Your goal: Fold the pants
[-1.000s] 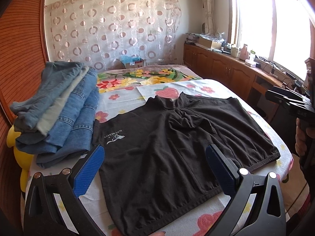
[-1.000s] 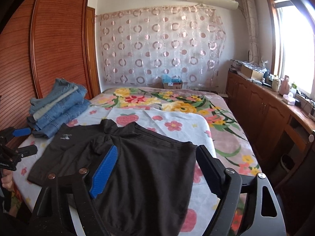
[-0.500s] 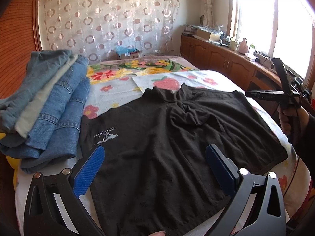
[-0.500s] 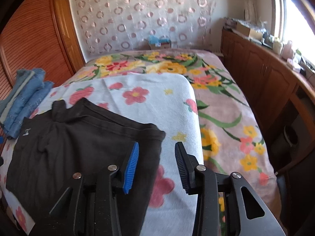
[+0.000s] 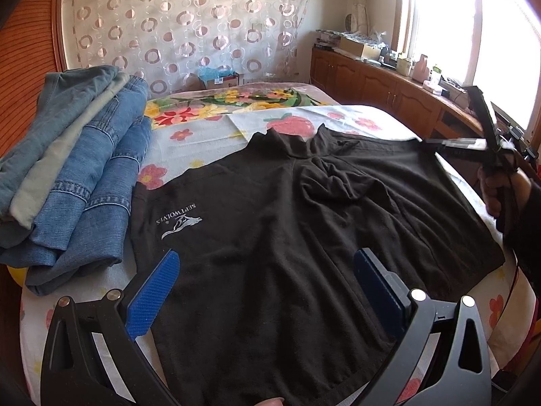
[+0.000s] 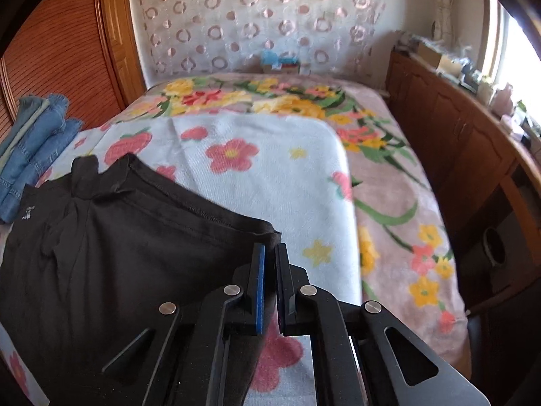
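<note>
Right wrist: right gripper (image 6: 269, 253) pinches matte black pants (image 6: 111, 237) corner.

L gripper (image 5: 267, 277) jaws wide open, hovering over black shorts (image 5: 304, 237) spread flat on bed (image 5: 203, 135). Folded jeans stack (image 5: 74, 169) at left. R gripper (image 5: 453, 142) at shorts' far right corner.

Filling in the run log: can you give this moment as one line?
black pants flat on bed | right gripper shut on far corner | left gripper open above near edge | jeans stack beside
</note>
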The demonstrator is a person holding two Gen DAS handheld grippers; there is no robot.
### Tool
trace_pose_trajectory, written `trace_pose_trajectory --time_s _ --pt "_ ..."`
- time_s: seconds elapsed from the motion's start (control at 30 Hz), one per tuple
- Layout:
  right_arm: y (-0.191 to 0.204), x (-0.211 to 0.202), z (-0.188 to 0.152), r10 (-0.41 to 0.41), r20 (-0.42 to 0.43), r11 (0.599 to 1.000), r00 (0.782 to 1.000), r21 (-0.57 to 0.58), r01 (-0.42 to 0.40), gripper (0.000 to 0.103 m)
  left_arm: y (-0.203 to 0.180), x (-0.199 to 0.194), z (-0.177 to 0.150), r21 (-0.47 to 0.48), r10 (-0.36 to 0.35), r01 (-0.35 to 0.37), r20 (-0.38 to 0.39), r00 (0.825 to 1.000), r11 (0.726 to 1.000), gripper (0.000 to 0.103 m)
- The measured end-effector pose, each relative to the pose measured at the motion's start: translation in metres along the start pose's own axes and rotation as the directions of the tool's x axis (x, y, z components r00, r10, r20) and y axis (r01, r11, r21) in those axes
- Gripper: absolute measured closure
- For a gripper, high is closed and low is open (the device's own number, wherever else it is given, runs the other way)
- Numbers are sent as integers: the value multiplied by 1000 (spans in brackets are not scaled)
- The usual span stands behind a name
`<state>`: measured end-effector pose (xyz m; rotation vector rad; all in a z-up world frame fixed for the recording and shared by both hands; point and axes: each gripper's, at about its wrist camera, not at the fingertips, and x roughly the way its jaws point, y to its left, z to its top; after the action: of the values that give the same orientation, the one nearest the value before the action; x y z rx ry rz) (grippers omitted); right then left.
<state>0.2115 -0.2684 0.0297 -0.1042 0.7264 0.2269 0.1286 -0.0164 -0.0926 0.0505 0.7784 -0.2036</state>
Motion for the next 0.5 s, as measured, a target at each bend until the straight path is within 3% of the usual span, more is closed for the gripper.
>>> trace_pose_trajectory --time_s 0.13,0.2,0.33,0.43,0.5 --pt "-2 -19 1 -154 35 988 987 -10 155 98 1 -2 -2 -3 -7 7 -1 1000 1000 0" --pt "-4 -18 -3 -182 11 983 983 -6 182 98 1 -3 -2 -4 -9 9 0 1000 1000 0" --pt "0 -35 -10 -142 15 990 990 7 141 97 1 -6 -3 -3 -4 4 4 1000 1000 0" --pt "8 -53 -17 -120 22 993 993 4 120 89 2 -9 -3 -8 -1 1 10 1000 1000 0" --pt "10 -64 -22 -95 35 995 995 2 95 77 3 -12 -4 -9 4 -4 19 1000 1000 0"
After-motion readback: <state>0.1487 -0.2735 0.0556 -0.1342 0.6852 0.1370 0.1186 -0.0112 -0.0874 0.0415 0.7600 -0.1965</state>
